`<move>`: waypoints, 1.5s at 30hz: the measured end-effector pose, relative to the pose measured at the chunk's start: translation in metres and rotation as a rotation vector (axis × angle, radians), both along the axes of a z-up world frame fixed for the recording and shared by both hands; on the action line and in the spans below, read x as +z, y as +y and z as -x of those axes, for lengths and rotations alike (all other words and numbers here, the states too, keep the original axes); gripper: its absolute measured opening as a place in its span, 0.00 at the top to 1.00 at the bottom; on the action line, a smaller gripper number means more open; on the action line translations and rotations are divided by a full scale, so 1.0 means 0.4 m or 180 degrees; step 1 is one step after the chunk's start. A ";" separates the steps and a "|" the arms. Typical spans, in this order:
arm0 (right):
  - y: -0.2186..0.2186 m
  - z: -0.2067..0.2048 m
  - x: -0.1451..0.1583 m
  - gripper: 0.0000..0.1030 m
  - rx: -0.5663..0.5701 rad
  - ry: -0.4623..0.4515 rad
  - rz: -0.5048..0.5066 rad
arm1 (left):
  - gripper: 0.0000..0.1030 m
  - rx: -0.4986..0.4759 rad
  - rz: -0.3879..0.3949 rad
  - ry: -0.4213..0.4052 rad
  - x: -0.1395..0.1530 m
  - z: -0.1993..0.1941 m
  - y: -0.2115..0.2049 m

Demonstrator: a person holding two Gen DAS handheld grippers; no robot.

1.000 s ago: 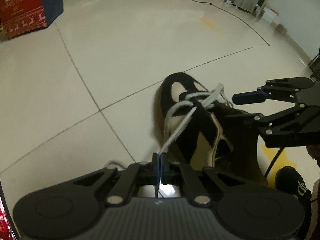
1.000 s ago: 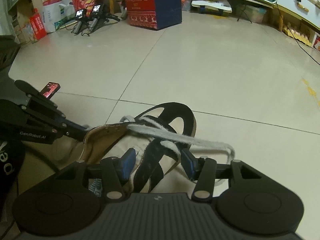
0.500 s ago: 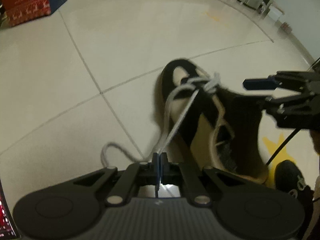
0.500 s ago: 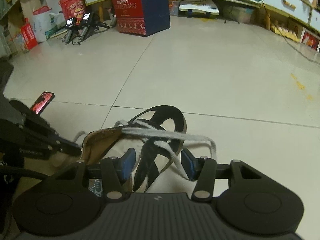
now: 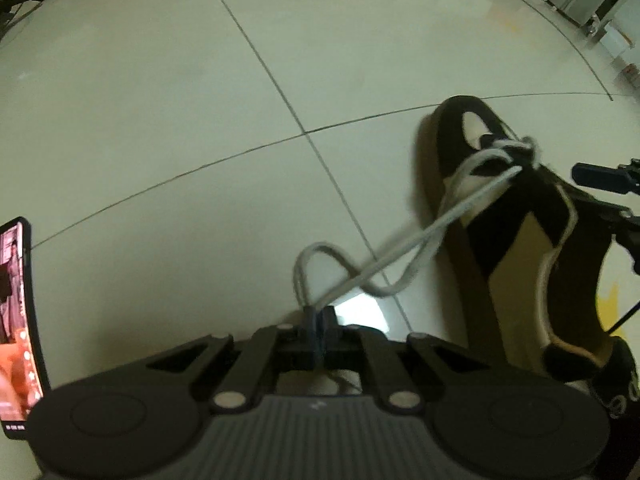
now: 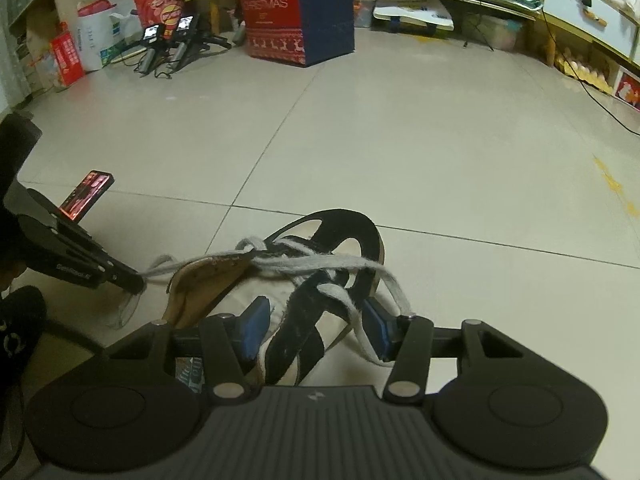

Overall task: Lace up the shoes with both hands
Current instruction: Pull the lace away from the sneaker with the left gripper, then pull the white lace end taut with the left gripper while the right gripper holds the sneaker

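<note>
A black-and-cream sneaker point(image 6: 304, 300) lies on the tiled floor point(image 6: 400, 140), toe pointing away from the right wrist camera, its white shoelace point(image 5: 420, 240) crossed over the tongue. One lace strand runs taut from the eyelets to the left gripper point(image 5: 319, 320), whose jaws are just beginning to part, though the pads still pinch the lace; slack loops on the tile just ahead. The right gripper point(image 6: 316, 326) stands half spread, released, its blue pads point(image 6: 254, 328) either side of the shoe's midsection; whether they touch it is unclear. Behind stands a Christmas-printed box point(image 6: 296, 16). A lit phone point(image 6: 86, 196) is mounted on the left gripper.
</note>
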State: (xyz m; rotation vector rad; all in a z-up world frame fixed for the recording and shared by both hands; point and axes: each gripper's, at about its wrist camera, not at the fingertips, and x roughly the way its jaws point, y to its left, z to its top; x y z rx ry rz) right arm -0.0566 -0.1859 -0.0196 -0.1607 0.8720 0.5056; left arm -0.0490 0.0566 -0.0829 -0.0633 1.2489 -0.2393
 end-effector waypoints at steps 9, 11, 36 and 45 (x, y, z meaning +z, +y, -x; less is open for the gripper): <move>0.006 0.007 0.002 0.47 -0.0062 -0.0024 0.0054 | 0.66 -0.0594 0.0003 -0.0512 0.075 0.008 -0.075; 0.008 0.004 -0.003 0.47 -0.0056 0.0008 0.0071 | 0.66 -0.0713 -0.0007 -0.0600 0.079 -0.002 -0.098; 0.061 -0.009 0.000 0.49 -0.0129 -0.0090 0.0104 | 0.98 -0.0818 -0.0048 -0.0807 0.108 -0.034 -0.120; 0.032 0.006 -0.022 0.49 -0.0146 0.0047 0.0172 | 0.98 -0.0703 -0.0077 -0.0613 0.064 -0.014 -0.082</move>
